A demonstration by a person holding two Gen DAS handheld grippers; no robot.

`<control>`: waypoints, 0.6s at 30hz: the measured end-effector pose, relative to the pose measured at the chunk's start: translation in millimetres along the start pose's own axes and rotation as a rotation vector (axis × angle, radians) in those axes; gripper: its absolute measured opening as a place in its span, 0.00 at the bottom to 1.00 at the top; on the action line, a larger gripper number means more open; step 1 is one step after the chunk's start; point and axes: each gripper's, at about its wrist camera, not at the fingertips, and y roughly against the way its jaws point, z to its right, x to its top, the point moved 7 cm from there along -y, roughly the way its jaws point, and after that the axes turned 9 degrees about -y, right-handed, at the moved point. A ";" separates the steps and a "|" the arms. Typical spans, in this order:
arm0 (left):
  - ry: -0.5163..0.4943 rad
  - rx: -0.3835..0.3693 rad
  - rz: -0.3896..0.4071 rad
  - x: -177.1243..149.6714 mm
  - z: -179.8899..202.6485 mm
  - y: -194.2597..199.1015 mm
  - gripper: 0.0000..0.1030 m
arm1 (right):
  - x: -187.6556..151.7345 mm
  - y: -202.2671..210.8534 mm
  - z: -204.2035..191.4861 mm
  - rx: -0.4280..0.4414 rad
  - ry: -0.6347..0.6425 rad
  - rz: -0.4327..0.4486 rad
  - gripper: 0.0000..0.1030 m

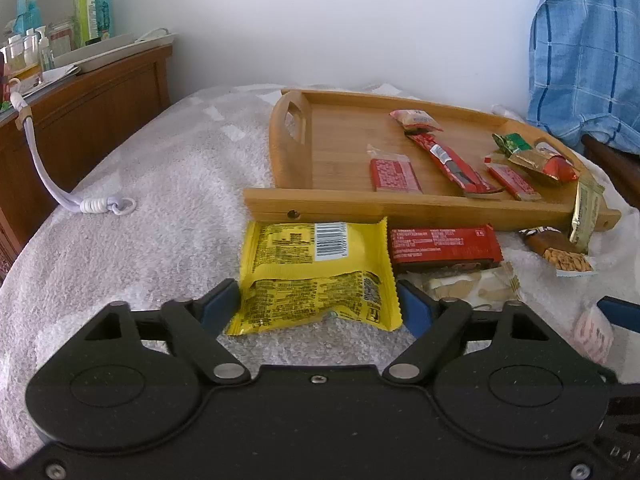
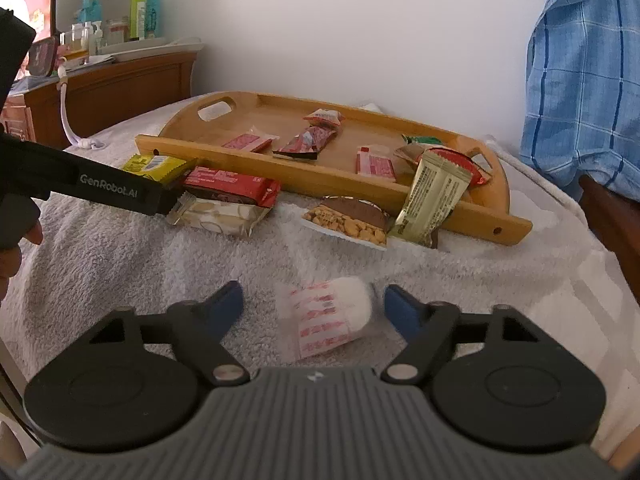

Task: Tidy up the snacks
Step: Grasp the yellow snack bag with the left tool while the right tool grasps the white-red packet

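A wooden tray (image 1: 320,206) (image 2: 264,168) lies on the white towel and holds several red snack packets. My left gripper (image 1: 318,304) is open, its blue fingers on either side of a yellow snack packet (image 1: 316,276) that lies in front of the tray. My right gripper (image 2: 314,306) is open around a white packet with red print (image 2: 332,320) on the towel. A red bar (image 1: 444,246) (image 2: 236,188), a beige packet (image 2: 220,216), a nut bar (image 2: 348,220) and a gold packet (image 2: 432,196) leaning on the tray rim lie nearby.
A wooden dresser (image 1: 92,108) with bottles stands at the left. A blue checked shirt (image 1: 588,52) hangs at the right. A white cord (image 1: 80,200) lies on the towel (image 1: 160,208). The left gripper's body (image 2: 100,190) crosses the right wrist view.
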 end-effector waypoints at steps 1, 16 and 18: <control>0.004 0.005 0.000 0.4 -0.9 0.8 0.71 | 0.7 0.1 0.8 -0.002 -0.002 0.002 0.70; 0.024 -0.024 0.053 11.5 2.9 29.2 0.52 | 17.6 15.2 7.7 0.006 -0.036 0.059 0.35; 0.023 -0.028 0.064 14.6 4.3 33.6 0.52 | 20.9 16.7 8.3 0.006 -0.036 0.067 0.31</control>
